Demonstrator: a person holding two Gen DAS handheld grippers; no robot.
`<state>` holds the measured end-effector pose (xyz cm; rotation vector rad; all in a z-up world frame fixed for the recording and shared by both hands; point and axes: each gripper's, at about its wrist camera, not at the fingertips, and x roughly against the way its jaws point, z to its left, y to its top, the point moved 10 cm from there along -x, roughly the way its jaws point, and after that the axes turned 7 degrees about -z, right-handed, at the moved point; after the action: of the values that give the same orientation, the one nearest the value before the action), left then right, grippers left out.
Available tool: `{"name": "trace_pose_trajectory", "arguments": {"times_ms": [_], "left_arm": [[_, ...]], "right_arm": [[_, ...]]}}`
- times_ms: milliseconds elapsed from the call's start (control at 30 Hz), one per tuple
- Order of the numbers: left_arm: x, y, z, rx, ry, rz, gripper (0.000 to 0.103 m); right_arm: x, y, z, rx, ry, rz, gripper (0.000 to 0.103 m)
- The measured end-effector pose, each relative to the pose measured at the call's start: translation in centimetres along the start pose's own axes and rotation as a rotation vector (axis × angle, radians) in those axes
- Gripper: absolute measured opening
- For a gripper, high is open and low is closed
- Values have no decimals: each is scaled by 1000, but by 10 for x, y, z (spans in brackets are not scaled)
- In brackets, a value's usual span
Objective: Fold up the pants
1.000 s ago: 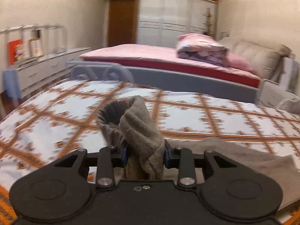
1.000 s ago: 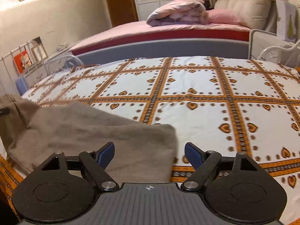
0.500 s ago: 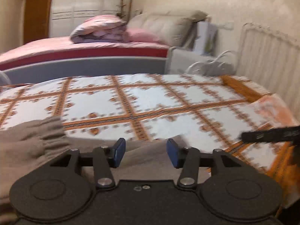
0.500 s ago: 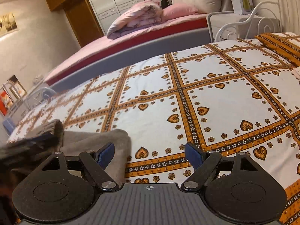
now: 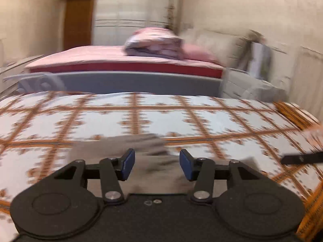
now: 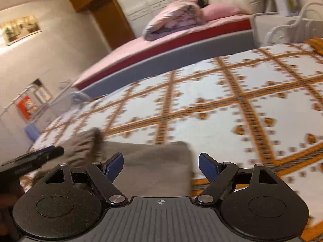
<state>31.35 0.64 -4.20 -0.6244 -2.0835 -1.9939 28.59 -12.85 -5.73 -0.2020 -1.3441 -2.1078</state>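
Hovering over the bed (image 6: 232, 104), both your grippers, left (image 5: 155, 161) and right (image 6: 160, 165), have jaws apart; the pants (image 6: 153, 165) lie just ahead below them, long axis leftward.

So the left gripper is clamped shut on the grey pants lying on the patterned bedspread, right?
Not quite. In the left wrist view the left gripper stands open, its jaws just parted, nothing pinched between them. The grey pants do lie on the patterned bedspread.

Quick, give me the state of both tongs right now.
Left tongs: open, just released, holding nothing; pants lie beneath.
Right tongs: open wide, empty, over the pants.
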Motion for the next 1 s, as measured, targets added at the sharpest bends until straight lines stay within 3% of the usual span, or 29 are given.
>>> {"name": "trace_pose_trajectory", "arguments": {"times_ms": [100, 267, 400, 567, 833, 867, 900, 1000], "left_arm": [[10, -1, 57, 32, 88, 16, 40], [21, -25, 133, 102, 186, 91, 41], [24, -35, 152, 88, 204, 122, 42], [28, -46, 187, 148, 251, 144, 43], [42, -57, 214, 203, 284, 165, 44], [42, -58, 215, 205, 285, 169, 44], [42, -59, 215, 206, 284, 172, 44], [40, -60, 212, 205, 279, 178, 44]], "right_arm": [[-18, -12, 31, -26, 80, 56, 82], [-57, -35, 65, -243, 216, 169, 82], [-83, -40, 81, -337, 254, 204, 81], [-109, -57, 98, -396, 292, 275, 81], [-154, -66, 100, -635, 368, 325, 81], [-158, -66, 103, -618, 356, 321, 60], [-161, -66, 107, -581, 339, 324, 47], [-149, -59, 120, -364, 304, 270, 38]]}}
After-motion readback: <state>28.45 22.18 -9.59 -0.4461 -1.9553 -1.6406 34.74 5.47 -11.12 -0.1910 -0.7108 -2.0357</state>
